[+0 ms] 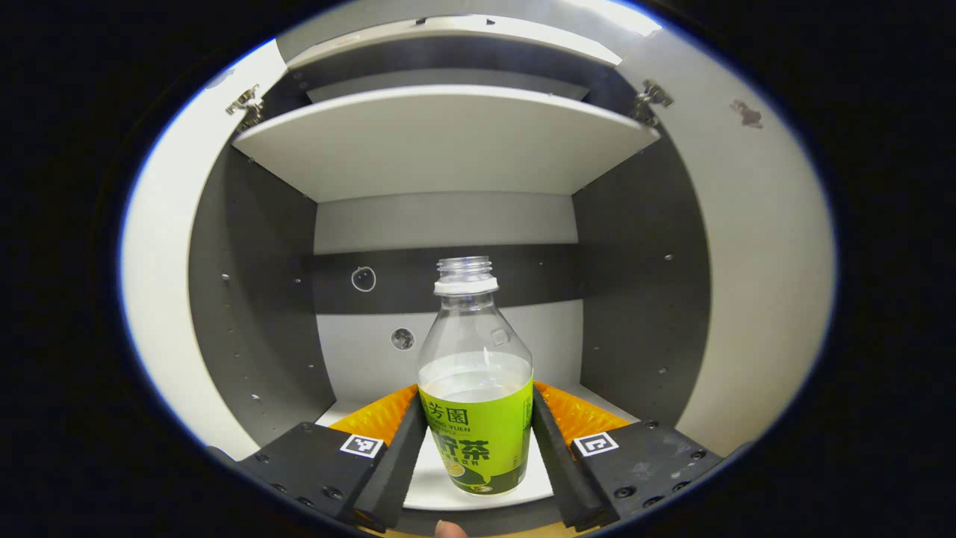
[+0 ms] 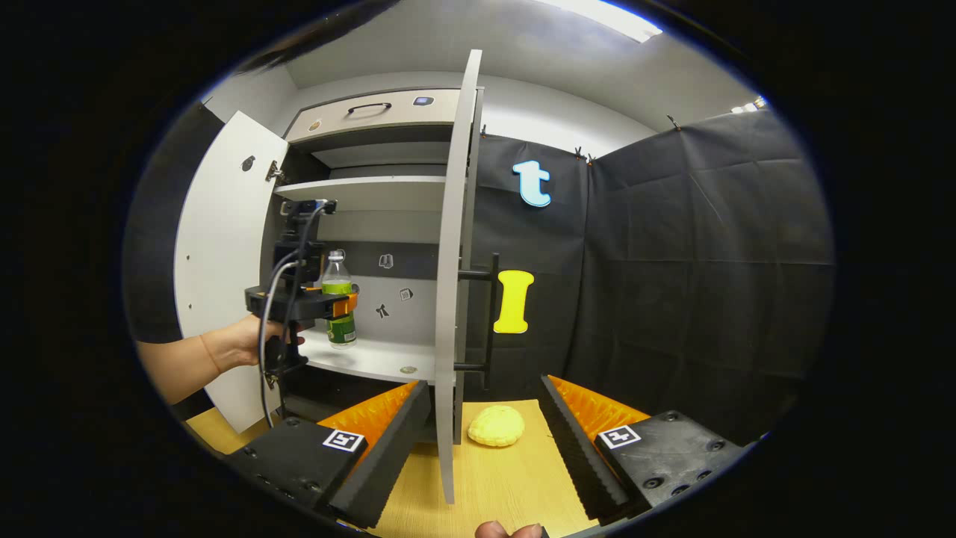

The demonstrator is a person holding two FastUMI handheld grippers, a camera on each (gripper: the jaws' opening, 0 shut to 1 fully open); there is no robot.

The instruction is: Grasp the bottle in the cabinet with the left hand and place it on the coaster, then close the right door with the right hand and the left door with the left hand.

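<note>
In the left gripper view, the left gripper (image 1: 478,448) reaches into the cabinet (image 1: 254,299) with its two fingers on either side of the green-labelled bottle (image 1: 476,388), which stands upright and uncapped on the lower shelf (image 1: 433,486); the fingers sit right against the label, but whether they press on it yet I cannot tell. To do this grasp well, I judge the fingers should close squarely on the labelled body, and the bottle should be kept upright since the liquid inside could spill from the open neck. Count here: one bottle, two shelves, two open doors. In the right gripper view, the right gripper (image 2: 485,441) hangs spread wide and empty over the wooden table (image 2: 515,478), the edge of the right door (image 2: 455,261) between its fingers. Farther off, a hand (image 2: 250,340) holds the left gripper at the bottle in the cabinet. One yellow round coaster (image 2: 496,426) lies on the table near the door's foot.
</note>
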